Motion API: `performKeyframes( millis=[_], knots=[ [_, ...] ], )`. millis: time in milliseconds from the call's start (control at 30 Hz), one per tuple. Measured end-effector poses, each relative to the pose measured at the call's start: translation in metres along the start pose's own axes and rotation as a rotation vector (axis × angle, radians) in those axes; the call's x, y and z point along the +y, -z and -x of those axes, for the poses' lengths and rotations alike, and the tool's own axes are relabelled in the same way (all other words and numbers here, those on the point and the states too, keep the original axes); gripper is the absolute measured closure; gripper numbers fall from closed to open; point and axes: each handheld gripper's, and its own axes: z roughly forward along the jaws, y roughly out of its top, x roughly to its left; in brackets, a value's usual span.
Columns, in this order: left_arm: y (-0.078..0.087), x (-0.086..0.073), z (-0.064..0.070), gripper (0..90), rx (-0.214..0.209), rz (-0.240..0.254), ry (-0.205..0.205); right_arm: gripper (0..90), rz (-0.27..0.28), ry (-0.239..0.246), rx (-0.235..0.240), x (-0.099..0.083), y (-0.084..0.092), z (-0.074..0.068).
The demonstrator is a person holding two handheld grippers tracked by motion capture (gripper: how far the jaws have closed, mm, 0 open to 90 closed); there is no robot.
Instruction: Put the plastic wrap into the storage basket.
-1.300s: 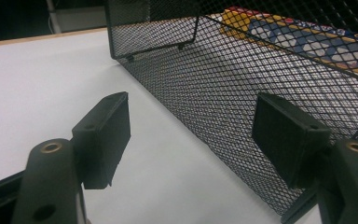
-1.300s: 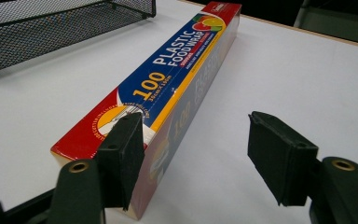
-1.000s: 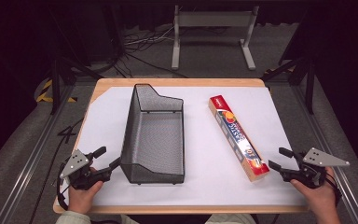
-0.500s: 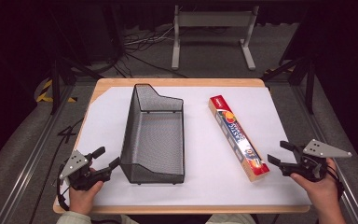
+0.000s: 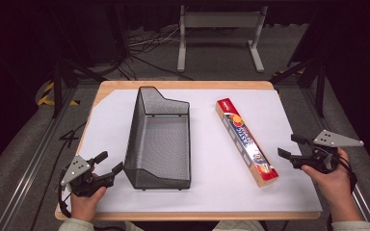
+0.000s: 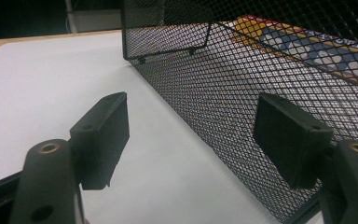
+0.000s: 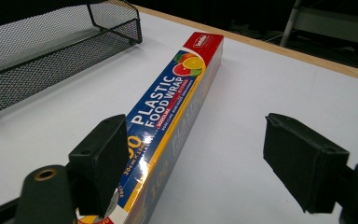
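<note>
So the mesh basket [image 5: 160, 139] sits mid-table, and your wrap box [image 5: 245, 140] lies flat just right of it, not touching, with nothing between the two. Both rest on a white sheet [image 5: 212, 192] covering a wooden table [image 5: 183, 84]; beyond the basket there's a dark floor with cables and a grey metal stand [image 5: 220, 33]. Your left gripper [image 5: 105, 164] hovers at the basket's near left corner, jaws wide, nothing in them. Your right gripper [image 5: 289, 146] is right of the box's near end, jaws just been opening, box end in front of them, pads not touching it.
</note>
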Motion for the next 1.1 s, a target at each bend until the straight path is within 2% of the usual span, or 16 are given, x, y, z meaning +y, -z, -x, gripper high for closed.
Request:
performKeyframes(
  millis=[67,233,300,467,500,633,800,867,933,1033,1100],
  knots=[
    [0.0,0.0,0.0,27.6,0.0,-0.001,0.0,22.5,0.002,-0.001,0.0,0.001,-0.001,0.0],
    [0.0,0.0,0.0,27.6,0.001,-0.001,-0.001,22.4,-0.003,-0.013,0.004,0.018,-0.007,-0.001],
    [0.0,0.0,0.001,27.6,0.001,-0.002,-0.004,22.4,-0.008,-0.002,0.012,0.025,-0.012,-0.002],
    [-0.001,0.0,0.001,27.6,0.0,-0.003,-0.006,21.0,-0.034,0.015,0.024,0.041,-0.026,-0.008],
    [-0.001,0.0,0.001,27.6,0.002,-0.005,-0.007,21.0,-0.045,0.016,0.037,0.049,-0.034,-0.012],
    [0.0,0.0,0.001,27.5,0.002,-0.001,-0.009,21.0,-0.068,0.019,0.058,0.057,-0.046,-0.018],
    [-0.001,0.0,0.001,27.5,0.006,-0.002,-0.01,20.5,-0.099,-0.007,0.056,0.066,-0.064,-0.025],
    [-0.001,0.0,0.001,27.8,0.007,-0.005,-0.013,20.4,-0.098,-0.014,0.056,0.068,-0.066,-0.025],
    [-0.001,0.0,0.001,27.8,0.008,-0.009,-0.017,20.3,-0.077,-0.015,0.079,0.074,-0.075,-0.028],
    [-0.001,0.0,0.001,27.8,0.007,-0.008,-0.019,20.3,-0.087,-0.017,0.074,0.08,-0.082,-0.033],
    [-0.001,0.0,0.001,27.8,0.006,-0.008,-0.019,20.3,-0.106,-0.029,0.054,0.083,-0.089,-0.035]
  ],
)
